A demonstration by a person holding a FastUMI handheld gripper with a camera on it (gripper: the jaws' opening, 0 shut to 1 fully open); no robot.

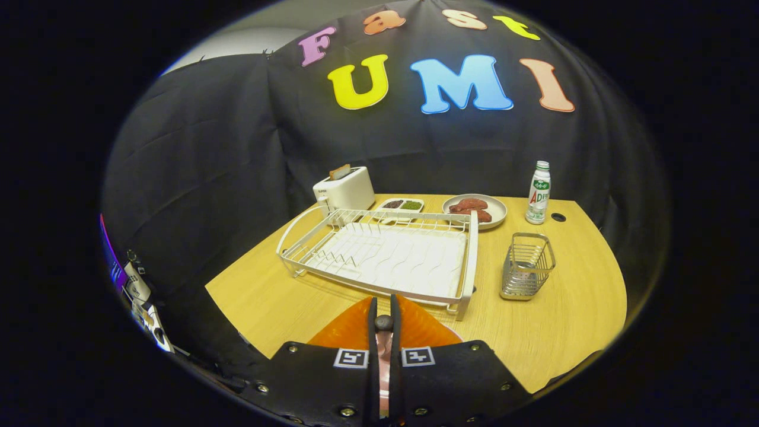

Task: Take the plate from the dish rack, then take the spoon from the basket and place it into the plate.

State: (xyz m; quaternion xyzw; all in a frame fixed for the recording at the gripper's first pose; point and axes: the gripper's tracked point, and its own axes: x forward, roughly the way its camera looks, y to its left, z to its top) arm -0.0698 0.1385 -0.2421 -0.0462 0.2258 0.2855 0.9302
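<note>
Two fingers of your gripper [383, 323] stand nearly together, pinching a slim pinkish handle with a small dark rounded knob at its tip, presumably the spoon [383, 350]; little of it can be seen, so you cannot be sure of its shape. Your gripper points level and forward along the light wooden table [557, 332], low over its near edge, with the fingers upright and side by side.

Directly beneath and just ahead of your fingertips lies the translucent orange plate [418, 329], flat on the table, its far rim close to the near rail of the white wire dish rack [385, 255]. The rack sits beyond your fingers with its ribbed white drip tray bare. Right of the rack, apart from it, stands the small square silver wire basket [526, 267], upright.

Farther back you have a white toaster [345, 188] with a slice of bread in its slot, a white divided dish [401, 206] with dark and green fillings, a round pale plate of reddish meat [474, 210], and a small white bottle with a green cap [539, 193].
</note>
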